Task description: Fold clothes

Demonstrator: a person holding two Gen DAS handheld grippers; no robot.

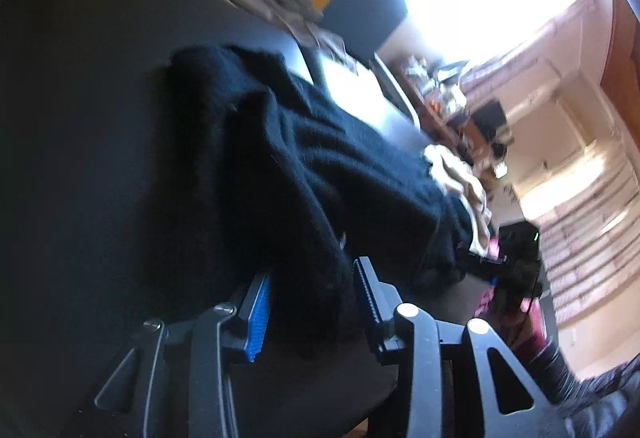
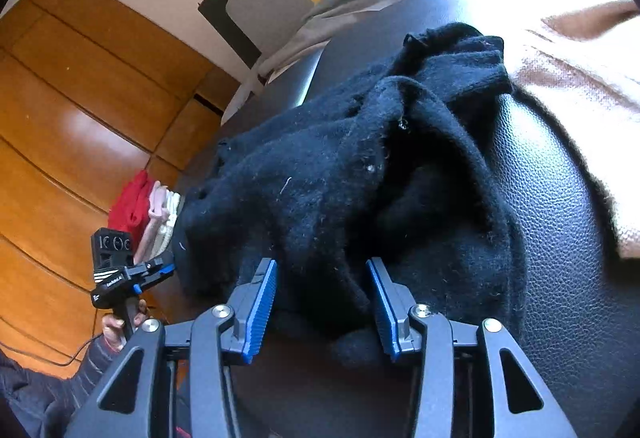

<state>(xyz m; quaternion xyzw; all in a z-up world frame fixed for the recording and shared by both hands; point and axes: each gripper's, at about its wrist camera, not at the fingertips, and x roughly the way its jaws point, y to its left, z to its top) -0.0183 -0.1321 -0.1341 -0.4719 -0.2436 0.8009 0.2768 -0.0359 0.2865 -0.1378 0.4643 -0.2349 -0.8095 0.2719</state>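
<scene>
Your black knit garment lies crumpled on the black leather-textured worktop, its near edge running down between both pairs of jaws. The jaws of your left gripper stand apart with a fold of the knit hanging between the blue pads; whether they press it, you cannot tell. The jaws of your right gripper also stand apart, the cloth lying loose between them. A tan garment crowds the worktop just beside the knit on the right. Grey-beige clothes lie heaped along the far edge. Red and pale clothes sit off the left edge, near your left gripper. Bare worktop lies open left of the knit.
</scene>
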